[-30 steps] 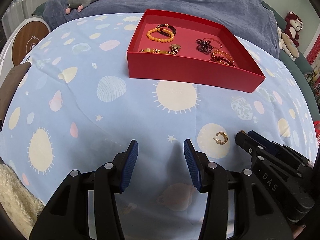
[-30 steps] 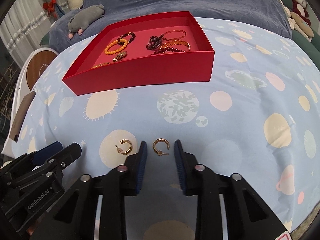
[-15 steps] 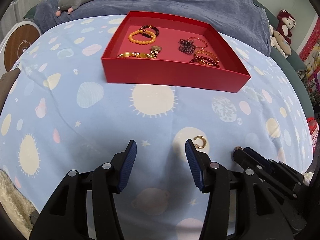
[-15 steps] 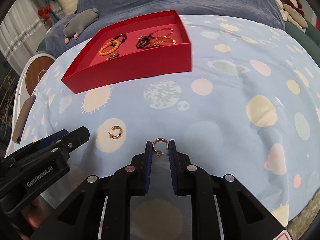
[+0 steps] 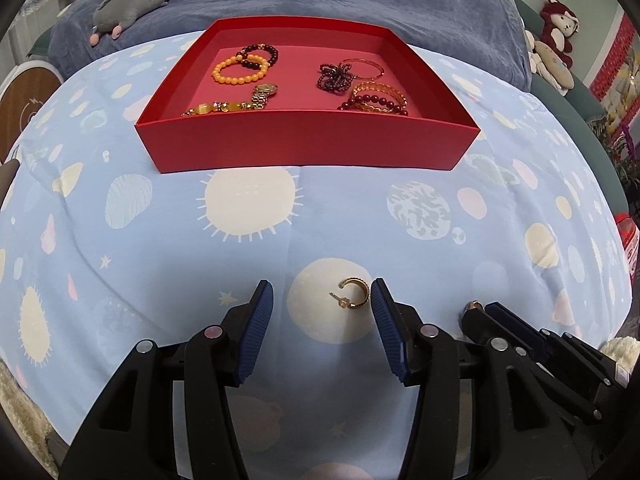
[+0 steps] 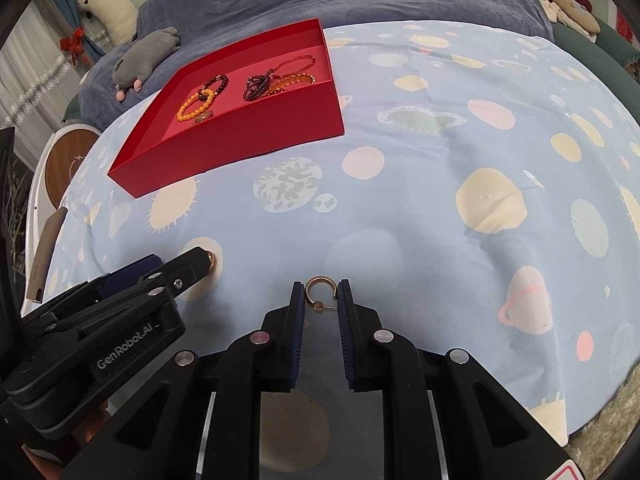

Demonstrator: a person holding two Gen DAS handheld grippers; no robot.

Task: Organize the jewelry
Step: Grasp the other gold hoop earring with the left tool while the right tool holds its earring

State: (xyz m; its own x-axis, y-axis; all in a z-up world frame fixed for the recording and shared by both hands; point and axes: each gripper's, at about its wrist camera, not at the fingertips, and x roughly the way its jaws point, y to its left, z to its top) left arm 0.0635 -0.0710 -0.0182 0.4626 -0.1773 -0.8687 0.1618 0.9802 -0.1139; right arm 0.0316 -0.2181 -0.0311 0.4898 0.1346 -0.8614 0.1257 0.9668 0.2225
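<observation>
Red box already holds bracelets; right claw apparently pinches one gold earring, left claw spread around the other earring.

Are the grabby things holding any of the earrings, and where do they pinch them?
The right hand-held gripper pinches one gold hoop earring across its sides. The left hand-held gripper holds nothing; the other earring lies loose between its open fingers.

Red tray on pale-blue planet-patterned sheet; gold earring.
</observation>
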